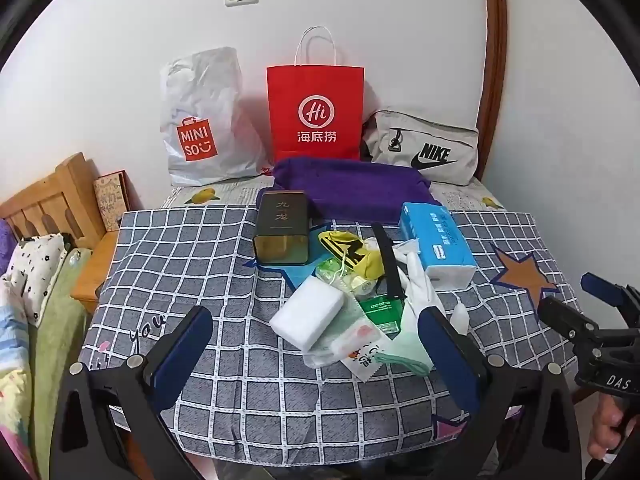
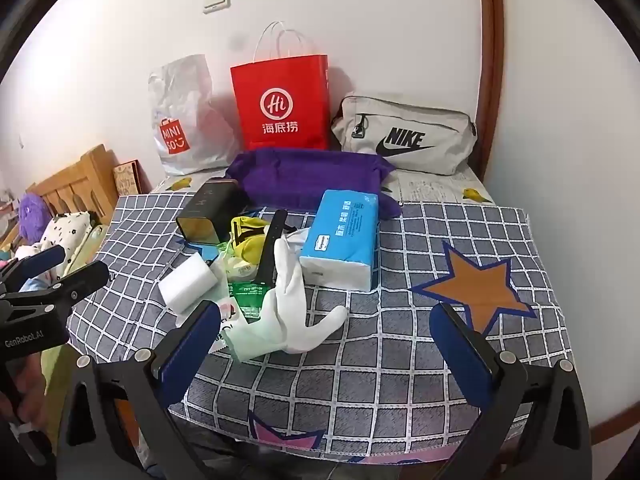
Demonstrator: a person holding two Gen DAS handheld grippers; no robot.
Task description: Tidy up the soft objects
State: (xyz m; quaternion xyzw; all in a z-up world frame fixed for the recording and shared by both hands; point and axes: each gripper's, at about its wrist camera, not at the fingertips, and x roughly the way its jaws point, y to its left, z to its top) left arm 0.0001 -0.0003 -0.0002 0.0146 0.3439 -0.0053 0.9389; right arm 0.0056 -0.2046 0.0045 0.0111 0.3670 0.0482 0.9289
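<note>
Left gripper [image 1: 316, 344] wide, holding nothing; white sponge [image 1: 307, 316] lies between its fingers at 12 o'clock. White glove [image 2: 294, 312] sprawls at 1 o'clock in the pile. Right gripper [image 2: 326, 340] wide, holding nothing. Risk: closing on the overlapped heap may drag neighbouring packets along.
</note>
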